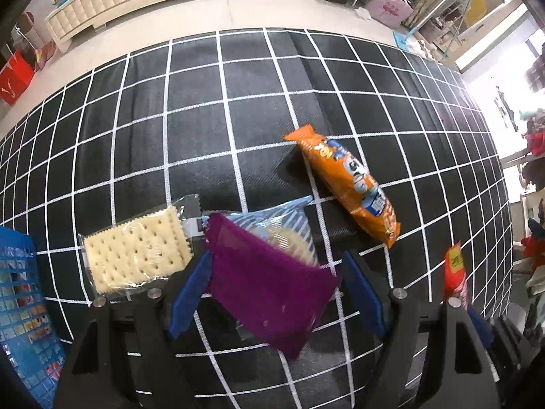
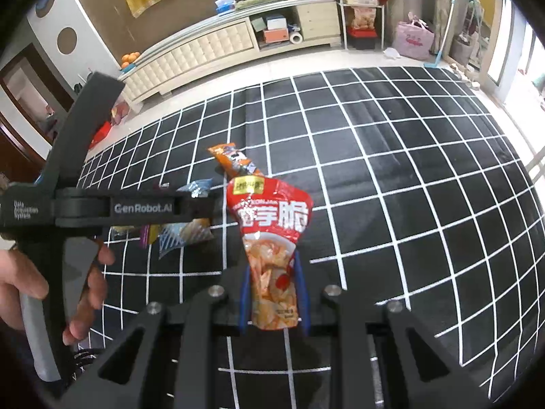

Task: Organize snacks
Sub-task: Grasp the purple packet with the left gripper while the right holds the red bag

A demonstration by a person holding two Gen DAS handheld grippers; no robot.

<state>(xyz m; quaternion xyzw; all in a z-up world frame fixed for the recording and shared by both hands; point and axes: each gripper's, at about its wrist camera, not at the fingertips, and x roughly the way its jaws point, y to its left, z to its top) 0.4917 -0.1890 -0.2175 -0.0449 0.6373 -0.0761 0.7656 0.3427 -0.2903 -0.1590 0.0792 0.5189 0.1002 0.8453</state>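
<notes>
The left gripper (image 1: 272, 293) stands wide, its blue pads either side of a purple packet (image 1: 269, 289) without clearly pressing it (contact is hard to judge). On the black checked cloth (image 1: 204, 119), a cracker pack (image 1: 136, 255) lies at its ten o'clock, an orange snack bag (image 1: 347, 184) at one o'clock. The right gripper (image 2: 274, 293) is clamped on a red pouch (image 2: 272, 225), its top lifted toward twelve o'clock.

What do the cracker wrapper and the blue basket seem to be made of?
Cracker wrapper: likely thin clear plastic film, glossy; the pale crackers show through and its edges catch glare. Blue basket: probably rigid moulded plastic, given the uniform colour and regular grid of openings.
</notes>
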